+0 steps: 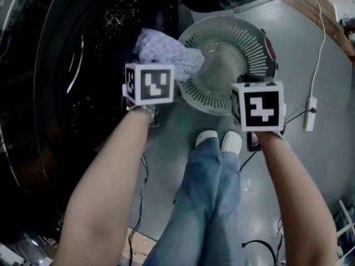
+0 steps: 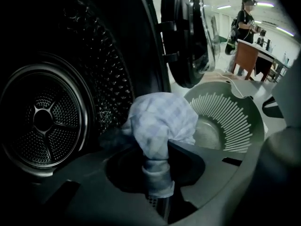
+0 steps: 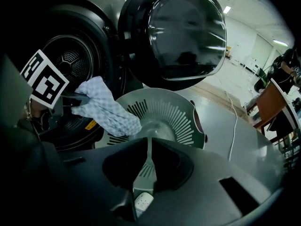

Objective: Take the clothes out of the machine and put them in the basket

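**Transfer step: one cloth out of the drum, not yet in the basket**

Step in hand – carrying across. The left tongs (image 2: 159,197) are clamped narrow on a twisted corner of a pale checked cloth (image 1: 166,51). The rest of it bunches above the pinch, clear of the machine's mouth. In the head view its free end reaches over the basket's (image 1: 252,40) left rim; contact with the rim can't be judged.

The right tongs (image 3: 143,182) are closed with nothing between them, held over the basket's near edge.

Containers:
- Basket: round, slotted wall, standing on the floor just in front of the machine. Its bowl is bare, with no clothes in it.
- Drum (image 2: 44,119): door (image 3: 181,36) swung open. The perforated wall and back plate show no further clothes, but the lower part is too dark to rule any out.

Next move, as judged: bring the cloth over the middle of the bowl, then part the left tongs so it drops inside rather than draping on the rim. Afterwards, check the drum's floor.
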